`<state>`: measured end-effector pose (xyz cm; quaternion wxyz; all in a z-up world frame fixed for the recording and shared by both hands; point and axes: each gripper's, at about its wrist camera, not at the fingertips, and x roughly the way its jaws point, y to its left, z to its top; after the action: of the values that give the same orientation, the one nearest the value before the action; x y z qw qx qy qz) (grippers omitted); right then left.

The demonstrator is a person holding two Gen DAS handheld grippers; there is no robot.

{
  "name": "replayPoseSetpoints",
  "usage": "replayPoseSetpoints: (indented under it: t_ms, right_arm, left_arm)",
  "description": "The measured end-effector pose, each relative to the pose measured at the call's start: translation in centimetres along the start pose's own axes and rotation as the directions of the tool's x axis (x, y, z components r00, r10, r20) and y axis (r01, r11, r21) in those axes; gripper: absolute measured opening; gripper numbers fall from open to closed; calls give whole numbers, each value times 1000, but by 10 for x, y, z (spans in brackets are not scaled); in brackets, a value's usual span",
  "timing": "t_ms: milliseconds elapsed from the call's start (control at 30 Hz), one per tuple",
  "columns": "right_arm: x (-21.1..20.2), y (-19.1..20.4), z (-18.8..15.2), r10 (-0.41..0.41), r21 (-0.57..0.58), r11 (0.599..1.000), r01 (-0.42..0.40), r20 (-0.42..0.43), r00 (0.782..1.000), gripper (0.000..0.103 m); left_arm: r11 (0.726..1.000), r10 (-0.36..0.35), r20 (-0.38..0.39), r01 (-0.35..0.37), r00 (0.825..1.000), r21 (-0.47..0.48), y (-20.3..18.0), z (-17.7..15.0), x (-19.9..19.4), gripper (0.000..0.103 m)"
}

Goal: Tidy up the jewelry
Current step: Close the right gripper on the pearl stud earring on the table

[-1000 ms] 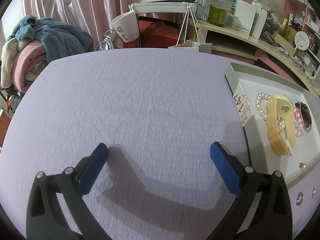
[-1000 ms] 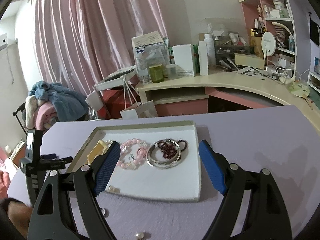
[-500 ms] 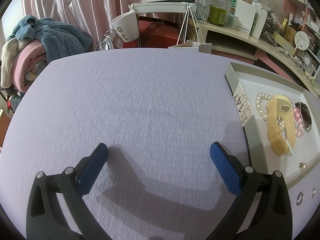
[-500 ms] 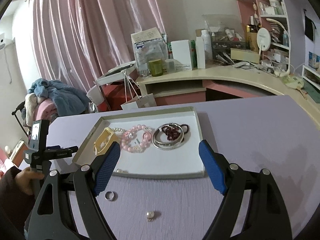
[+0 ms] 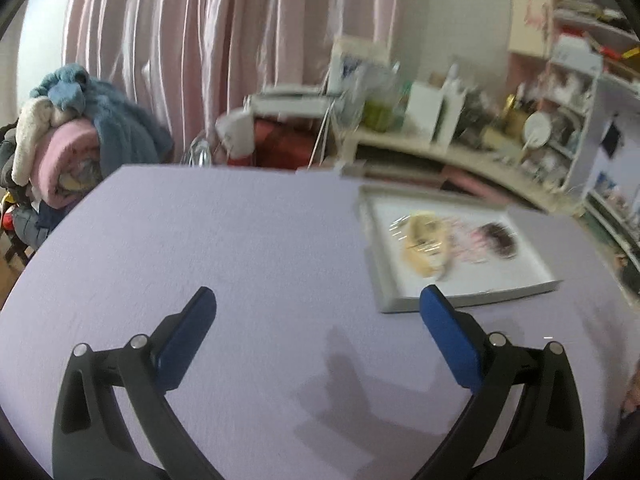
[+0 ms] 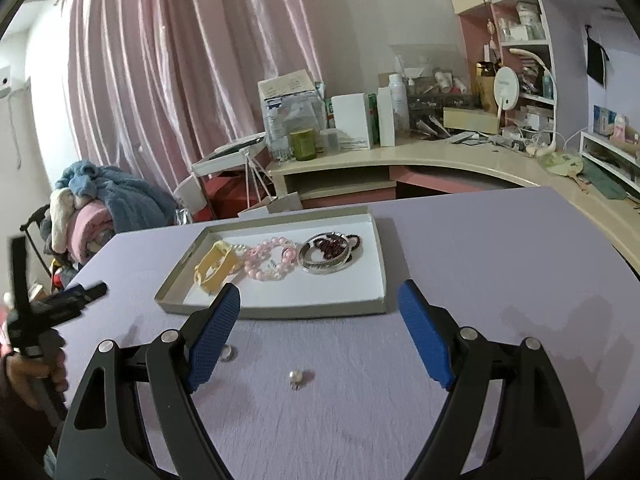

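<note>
Right wrist view: right gripper (image 6: 318,312) spread wide, gripping nothing, over the lavender tablecloth (image 6: 500,264). Small pearl earring (image 6: 295,377) lies between its fingers; shallow white cardboard tray (image 6: 280,312) of bracelets at 12 o'clock. Left gripper (image 5: 318,316) also wide, empty (blurry).

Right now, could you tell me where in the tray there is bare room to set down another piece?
The tray is crowded along its far half: yellow strap, pink beads and silver bangle lie side by side. The white near strip, between them and the front rim, is bare, widest at the near right corner below the bangle.
</note>
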<state>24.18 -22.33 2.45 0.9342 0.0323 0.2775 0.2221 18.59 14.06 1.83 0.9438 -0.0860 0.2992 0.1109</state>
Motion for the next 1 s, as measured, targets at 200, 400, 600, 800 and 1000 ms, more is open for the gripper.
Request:
replayPoseSetpoints:
  t_ms: [200,400,600,800,1000]
  right_arm:
    - [22,11,-29,47,-35,998,-52,-128,991,72]
    - [48,26,-45,15,-89,995,-38,-247,969,61]
    - [69,25,-53,-17,-82,997,-10,-331,943,48]
    - [79,30,-52,-72,-127,992,30,-346,935,31]
    - [71,22,-53,-89,-115,992,50,-358,929,14]
  left_arm:
    - [996,-45,38,42,998,83,-45,-15,-29,101]
    - [992,-94,65,88,993,89,-57,-17,-42,101]
    - [992,-98,58,93,993,89,-56,-19,-43,101]
    - [990,-117,48,113,992,83,-55,-22,-44,101]
    - [986,-117,-1,117,993,117,-66,-26,-35,101]
